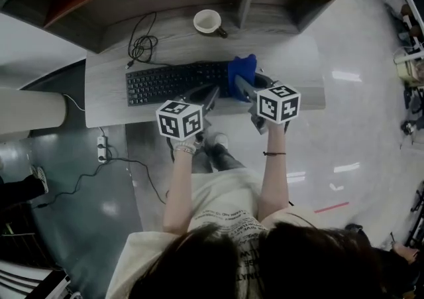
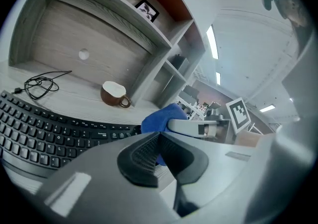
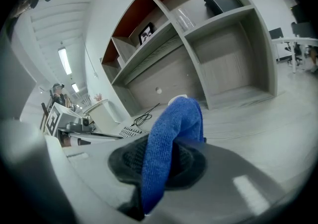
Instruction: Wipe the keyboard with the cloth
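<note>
A black keyboard (image 1: 169, 82) lies on the grey desk (image 1: 106, 99), its right end under a blue cloth (image 1: 242, 68). My right gripper (image 1: 241, 84) is shut on that cloth, which bulges up from between its jaws (image 3: 174, 136) above the keyboard's right end. Just left of it, my left gripper (image 1: 212, 95) hovers over the keyboard's front edge, shut with nothing between its pads (image 2: 147, 156). In the left gripper view the cloth (image 2: 160, 118) and the keyboard (image 2: 44, 128) lie just past my jaws. In the right gripper view the keyboard (image 3: 130, 131) is small.
A brown cup (image 1: 208, 21) with a white inside stands behind the keyboard, next to a shelf upright. A coiled black cable (image 1: 142, 46) lies at the back left of the desk. Open shelves (image 3: 218, 64) rise behind. The desk's right edge is near the cloth.
</note>
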A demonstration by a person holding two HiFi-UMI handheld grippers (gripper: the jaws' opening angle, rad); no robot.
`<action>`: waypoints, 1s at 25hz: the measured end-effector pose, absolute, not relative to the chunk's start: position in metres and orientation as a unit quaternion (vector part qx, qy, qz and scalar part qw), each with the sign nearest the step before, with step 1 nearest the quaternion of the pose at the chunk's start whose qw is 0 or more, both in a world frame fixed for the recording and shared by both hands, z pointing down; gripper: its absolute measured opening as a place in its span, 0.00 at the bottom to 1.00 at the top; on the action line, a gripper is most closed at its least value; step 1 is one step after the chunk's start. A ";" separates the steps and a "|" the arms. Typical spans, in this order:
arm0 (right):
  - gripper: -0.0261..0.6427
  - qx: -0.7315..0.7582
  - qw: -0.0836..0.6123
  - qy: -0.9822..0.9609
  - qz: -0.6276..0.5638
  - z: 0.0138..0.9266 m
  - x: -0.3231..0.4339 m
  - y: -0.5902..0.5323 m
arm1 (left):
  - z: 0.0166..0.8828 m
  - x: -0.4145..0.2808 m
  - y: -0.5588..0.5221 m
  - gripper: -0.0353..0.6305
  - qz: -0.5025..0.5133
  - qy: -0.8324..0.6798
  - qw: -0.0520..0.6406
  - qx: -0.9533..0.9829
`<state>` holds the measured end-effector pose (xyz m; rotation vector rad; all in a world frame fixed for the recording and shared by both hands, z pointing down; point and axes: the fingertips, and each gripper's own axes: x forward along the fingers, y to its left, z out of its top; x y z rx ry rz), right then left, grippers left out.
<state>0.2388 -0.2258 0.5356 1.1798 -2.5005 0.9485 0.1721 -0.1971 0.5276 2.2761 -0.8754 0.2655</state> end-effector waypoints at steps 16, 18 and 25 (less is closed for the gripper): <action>0.13 0.394 0.118 -0.851 0.326 0.541 0.209 -0.233 | 0.532 0.131 -0.202 0.06 0.088 -0.359 0.345 0.862; 0.13 0.393 0.119 -0.852 0.324 0.540 0.203 -0.233 | 0.531 0.126 -0.203 0.06 0.087 -0.358 0.344 0.864; 0.13 0.392 0.125 -0.852 0.325 0.538 0.181 -0.232 | 0.528 0.107 -0.201 0.06 0.083 -0.355 0.344 0.865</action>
